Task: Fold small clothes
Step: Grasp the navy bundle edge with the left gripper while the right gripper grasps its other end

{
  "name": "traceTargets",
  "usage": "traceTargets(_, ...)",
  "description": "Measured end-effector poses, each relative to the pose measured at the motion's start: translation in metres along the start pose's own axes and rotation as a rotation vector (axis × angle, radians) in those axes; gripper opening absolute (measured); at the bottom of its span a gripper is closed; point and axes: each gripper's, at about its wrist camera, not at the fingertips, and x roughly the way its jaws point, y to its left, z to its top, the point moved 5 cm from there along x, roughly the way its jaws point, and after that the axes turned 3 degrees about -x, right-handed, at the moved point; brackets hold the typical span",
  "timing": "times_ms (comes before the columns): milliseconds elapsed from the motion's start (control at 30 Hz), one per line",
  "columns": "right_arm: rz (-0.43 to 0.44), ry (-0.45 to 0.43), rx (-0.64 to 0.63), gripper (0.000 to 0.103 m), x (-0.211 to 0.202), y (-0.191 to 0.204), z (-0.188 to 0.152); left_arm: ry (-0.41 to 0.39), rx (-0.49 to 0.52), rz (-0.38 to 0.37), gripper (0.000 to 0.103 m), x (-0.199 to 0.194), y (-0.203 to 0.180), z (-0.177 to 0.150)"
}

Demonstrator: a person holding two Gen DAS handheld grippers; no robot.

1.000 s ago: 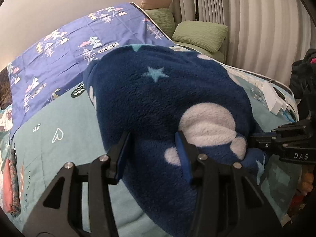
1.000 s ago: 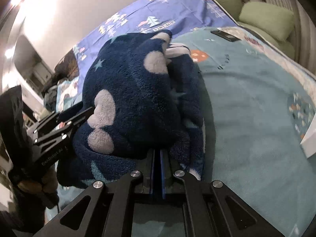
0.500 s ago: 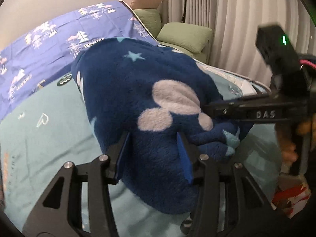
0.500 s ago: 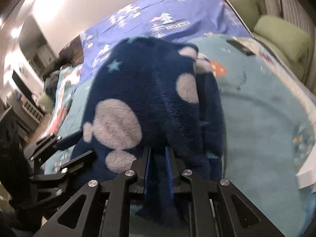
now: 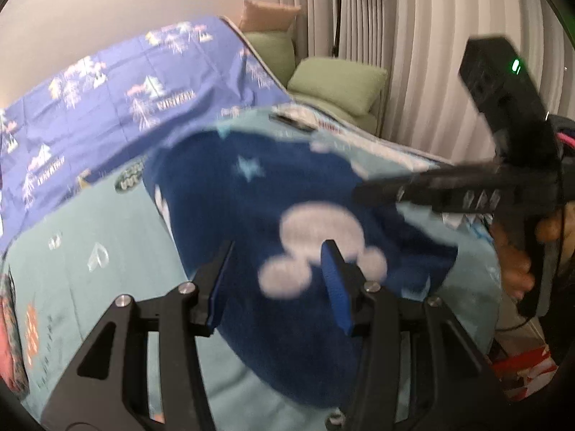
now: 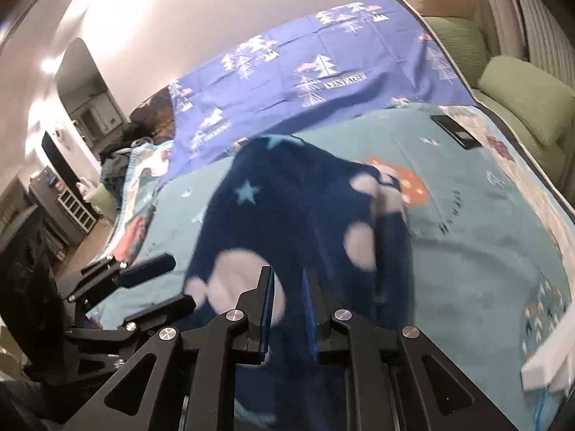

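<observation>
Your right gripper (image 6: 287,298) is pinching the near hem of the navy fleece garment (image 6: 302,222), which is lying lengthwise away from you on the teal bedspread (image 6: 485,251), while your left gripper (image 5: 276,269) is hovering spread beside it, nearer the bedspread's left edge.

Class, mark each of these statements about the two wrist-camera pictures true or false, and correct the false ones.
1. The dark blue fleece garment has pale round patches and light blue stars. True.
2. The left gripper is shut tight. False: its jaws are wide apart.
3. The garment lies on a bare wooden floor. False: it lies on a teal bedspread.
4. A black phone lies on the bedspread beyond the garment. True.
5. The right gripper has fleece between its narrowly parted pads. True.
</observation>
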Motion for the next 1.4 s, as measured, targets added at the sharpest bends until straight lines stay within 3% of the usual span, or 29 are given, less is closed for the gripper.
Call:
traceTargets(67,-0.025,0.079,0.010,0.018,0.027,-0.007,-0.007,0.008,0.001,0.026,0.056,0.012,0.008,0.006)
traceTargets(133,-0.005,0.091,0.046,0.018,0.042,-0.018,-0.014,0.094,-0.009,0.067,0.057,0.047,0.022,-0.005)
traceTargets(167,0.021,0.092,0.083,0.016,0.047,-0.025,-0.016,0.135,-0.038,0.062,0.064,0.063,0.029,-0.016)
traceTargets(267,0.068,0.091,0.113,0.016,0.046,-0.029,-0.015,0.112,-0.209,-0.045,0.065,0.069,0.053,-0.028)
traceTargets(433,0.036,0.109,0.019,0.018,0.034,-0.015,0.002,0.110,-0.136,-0.017,0.065,0.052,0.046,-0.011)
traceTargets(567,0.013,0.023,-0.045,0.022,0.024,-0.011,0.049,0.030,-0.071,0.015,0.065,0.048,0.051,0.026)
traceTargets(633,0.018,0.021,-0.049,0.022,0.036,-0.014,0.073,0.015,-0.063,0.032,0.065,0.058,0.055,0.042)
traceTargets(767,0.076,0.090,0.004,0.022,0.083,-0.028,0.101,0.049,-0.092,0.058,0.065,0.098,0.077,0.066)
traceTargets(833,0.047,0.184,0.013,0.022,0.122,-0.040,0.096,0.129,-0.124,0.045,0.065,0.131,0.092,0.060)
traceTargets(867,0.019,0.285,0.010,0.021,0.155,-0.049,0.080,0.186,-0.127,0.046,0.065,0.154,0.099,0.049)
traceTargets(933,0.056,0.316,0.044,0.017,0.184,-0.061,0.068,0.203,-0.095,0.063,0.066,0.177,0.100,0.031)
traceTargets(1000,0.072,0.316,0.083,0.015,0.181,-0.066,0.071,0.181,-0.079,0.086,0.066,0.177,0.097,0.030)
traceTargets(1167,0.024,0.318,0.021,0.015,0.184,-0.058,0.071,0.187,-0.073,0.072,0.066,0.175,0.092,0.028)
traceTargets(1300,0.059,0.274,0.038,0.016,0.167,-0.057,0.078,0.163,-0.072,0.100,0.066,0.162,0.090,0.033)
traceTargets(1367,0.064,0.222,0.068,0.021,0.137,-0.060,0.081,0.150,-0.104,0.110,0.065,0.141,0.089,0.039)
traceTargets(1400,0.049,0.199,0.070,0.031,0.122,-0.060,0.083,0.145,-0.112,0.114,0.065,0.133,0.087,0.040)
